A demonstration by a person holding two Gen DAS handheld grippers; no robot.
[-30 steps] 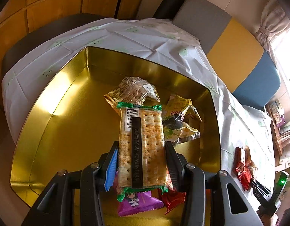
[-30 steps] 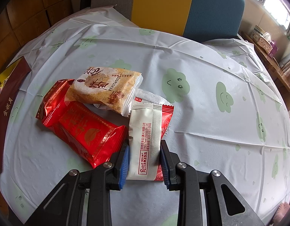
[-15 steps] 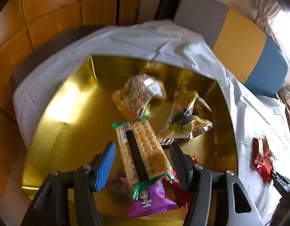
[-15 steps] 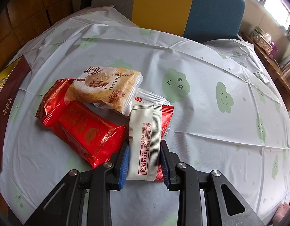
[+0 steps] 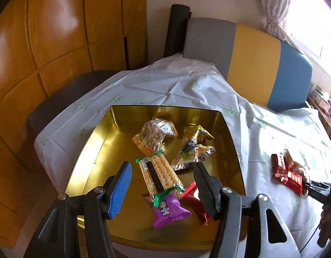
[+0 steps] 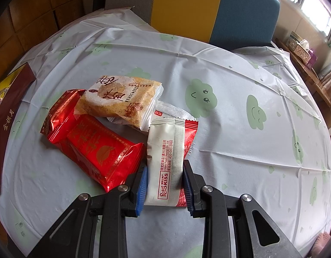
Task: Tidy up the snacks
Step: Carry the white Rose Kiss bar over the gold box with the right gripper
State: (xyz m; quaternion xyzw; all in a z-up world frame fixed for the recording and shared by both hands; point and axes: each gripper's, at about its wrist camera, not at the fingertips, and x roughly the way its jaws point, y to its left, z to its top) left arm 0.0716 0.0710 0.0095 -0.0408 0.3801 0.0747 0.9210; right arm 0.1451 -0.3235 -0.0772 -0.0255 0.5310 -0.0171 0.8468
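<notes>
Clamping the white Rater Kiss packet [image 6: 165, 163] lengthwise, the right gripper [image 6: 165, 185] stays clenched; the left gripper [image 5: 163, 185] hangs released above the gold tin [image 5: 96, 150].

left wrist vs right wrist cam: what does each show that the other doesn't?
Left wrist only: gold tin tray holding the cracker pack, purple packet and other snacks; open left tool above them, nothing between its pads.

Right wrist only: right tool shut on the white Rater Kiss packet; cloud prints clear on the cloth.

Both: white tablecloth, red foil packets, the grey, yellow and blue bench back.
</notes>
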